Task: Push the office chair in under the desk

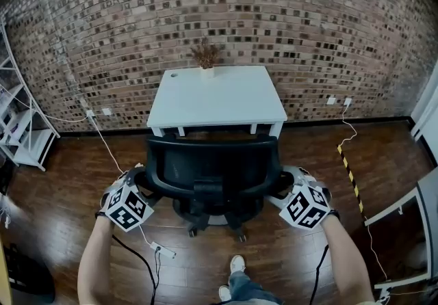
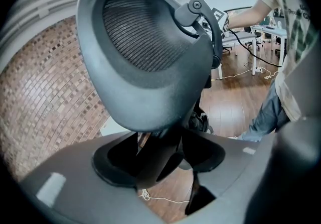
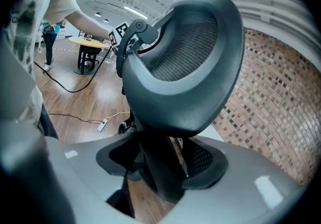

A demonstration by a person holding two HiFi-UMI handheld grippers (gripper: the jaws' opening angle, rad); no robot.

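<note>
The black office chair [image 1: 212,160] stands on the wood floor just in front of the white desk [image 1: 226,102], its seat mostly outside the desk. My left gripper [image 1: 142,179] is at the left edge of the chair's backrest and my right gripper [image 1: 287,182] at the right edge. In the left gripper view the left gripper [image 2: 160,160] has its jaws closed on a black part of the chair frame below the mesh backrest [image 2: 145,32]. The right gripper view shows the right gripper [image 3: 160,168] clamped the same way under the mesh backrest [image 3: 185,42].
A small dried plant [image 1: 205,56] sits at the desk's back edge against the brick wall [image 1: 274,9]. A white shelf [image 1: 20,133] stands at the left. A power strip [image 1: 163,250] and cables lie on the floor. Striped tape [image 1: 349,167] and a white frame [image 1: 410,208] are at the right.
</note>
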